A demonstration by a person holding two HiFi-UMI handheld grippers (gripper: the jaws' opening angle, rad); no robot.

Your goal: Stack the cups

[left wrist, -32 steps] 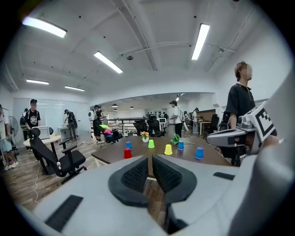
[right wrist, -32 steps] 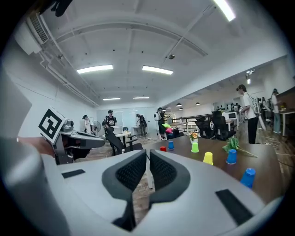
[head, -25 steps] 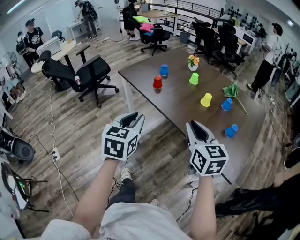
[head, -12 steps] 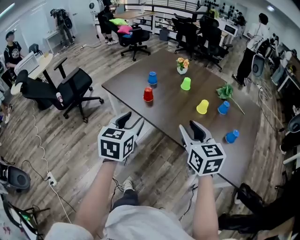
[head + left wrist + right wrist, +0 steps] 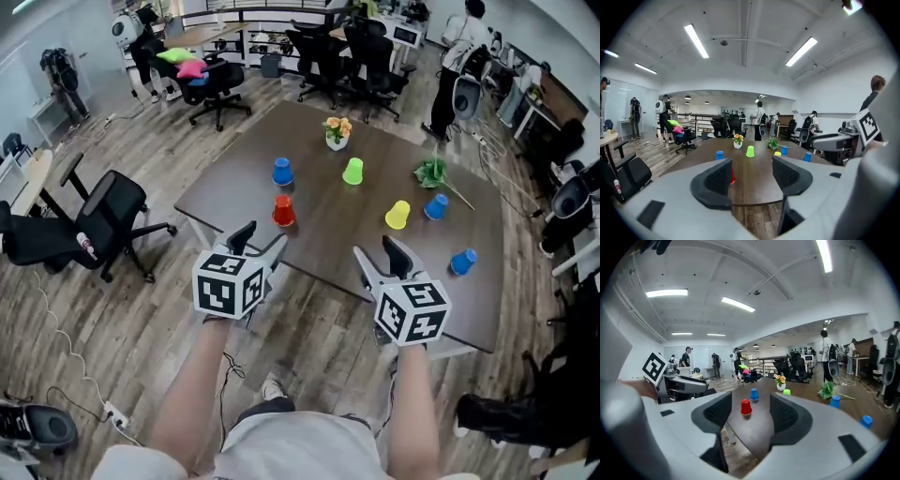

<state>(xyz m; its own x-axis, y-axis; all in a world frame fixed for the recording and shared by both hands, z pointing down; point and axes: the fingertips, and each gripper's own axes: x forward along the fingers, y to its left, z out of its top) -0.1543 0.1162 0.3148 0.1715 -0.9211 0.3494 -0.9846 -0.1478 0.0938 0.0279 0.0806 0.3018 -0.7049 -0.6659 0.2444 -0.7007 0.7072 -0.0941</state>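
1. The left hand-held gripper (image 5: 261,239) and the right hand-held gripper (image 5: 377,251) are both hovering at the near edge of the bench (image 5: 328,239). Their jaws have just been opening and are now standing wide apart, with nothing between the pads. The cups seen through the gaps are sitting well beyond them.
2. All six cups are resting on the bench, ahead of both hand-held grippers and apart from one another.
   - The red cup (image 5: 283,211) is sitting nearest, with the left blue cup (image 5: 282,171) behind it.
   - The green cup (image 5: 352,171) is standing near the flower pot (image 5: 335,133).
   - The yellow cup (image 5: 397,215) and the middle blue cup (image 5: 436,206) are sitting close together.
   - The right blue cup (image 5: 462,262) is lying out by the right edge.
3. The red cup is lying straight ahead of the left hand-held gripper, so that hand is the nearer one. In the right gripper view it is showing centred in the gap but far off.
4. The yellow cup and the right blue cup are lying closer to the right hand-held gripper.
5. The red cup is standing mouth down with its long axis vertical, and the left blue cup, green cup and yellow cup are looking the same.
6. The right blue cup is appearing to lie tipped on its side, with its axis roughly level.
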